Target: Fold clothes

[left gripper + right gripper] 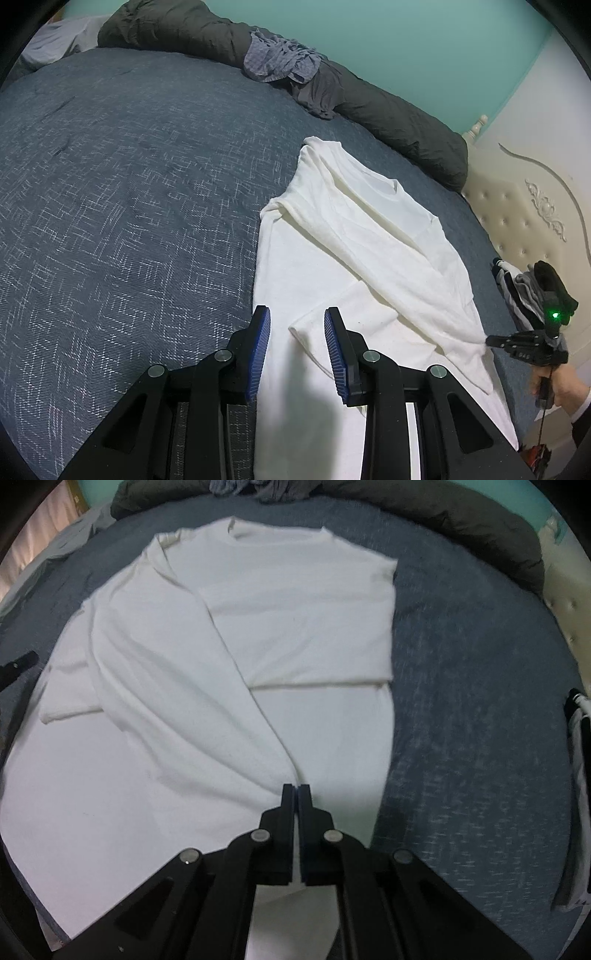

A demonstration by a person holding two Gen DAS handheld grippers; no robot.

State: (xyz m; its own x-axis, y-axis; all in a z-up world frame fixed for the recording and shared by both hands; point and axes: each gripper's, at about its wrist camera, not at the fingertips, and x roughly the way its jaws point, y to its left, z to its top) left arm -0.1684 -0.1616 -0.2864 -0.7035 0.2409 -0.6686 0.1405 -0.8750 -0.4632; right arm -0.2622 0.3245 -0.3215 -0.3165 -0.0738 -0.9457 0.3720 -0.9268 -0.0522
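Note:
A white long-sleeved shirt (369, 236) (295, 620) lies flat on the blue-grey bed cover (129, 184), with one sleeve folded across its body. My left gripper (296, 312) hovers over the near sleeve cuff. Its blue pads (260, 350) stand apart and grip nothing. My right gripper (297, 787) is shut on a fold of the shirt, and creases fan out from its tips. In the left wrist view the right gripper (493, 340) sits at the shirt's right edge, held by a person's hand (561, 387).
A dark grey rolled duvet (388, 118) lines the far side of the bed, with a crumpled checked garment (280, 59) on it. A small pile of folded clothes (517, 288) lies by the cream padded headboard (524, 221). Bare bed cover (480, 701) stretches right of the shirt.

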